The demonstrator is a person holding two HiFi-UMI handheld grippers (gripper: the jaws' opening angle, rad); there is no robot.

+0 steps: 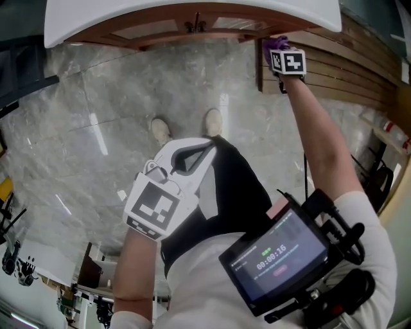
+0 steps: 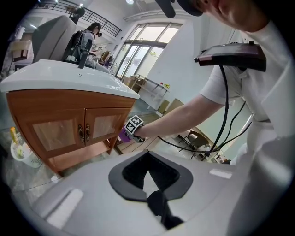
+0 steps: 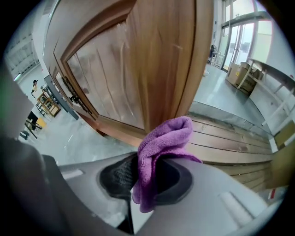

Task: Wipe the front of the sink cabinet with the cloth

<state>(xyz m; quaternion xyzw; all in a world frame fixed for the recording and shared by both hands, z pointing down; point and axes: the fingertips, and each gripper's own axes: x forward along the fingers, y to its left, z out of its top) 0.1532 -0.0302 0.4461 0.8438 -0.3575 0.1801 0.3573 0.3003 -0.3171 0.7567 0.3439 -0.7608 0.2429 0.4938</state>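
The purple cloth (image 3: 163,147) is hanging bunched and folded out of the right gripper (image 3: 147,179), whose jaws are closing tight on it, with a loose end drooping below them. The cloth's rounded top is sitting right at the lower end of the corner post of the wooden sink cabinet (image 3: 152,60), beside the pale panelled doors; whether it is actually pressing on the wood is not clear. In the head view the person's right arm is reaching far forward to that end of the cabinet, under the rim of the white basin (image 1: 192,13). A slatted wooden platform (image 3: 230,143) is lying just beside the cabinet on that side. The left gripper (image 2: 148,177) is hanging back near the person's body, well apart from the cabinet, its jaws resting together with nothing between them, and its camera is looking across at the two cabinet doors with their small metal handles (image 2: 84,132). The person's shoes (image 1: 160,130) are standing on the grey marble floor (image 1: 96,96), and a small screen (image 1: 279,257) is sitting at the chest.
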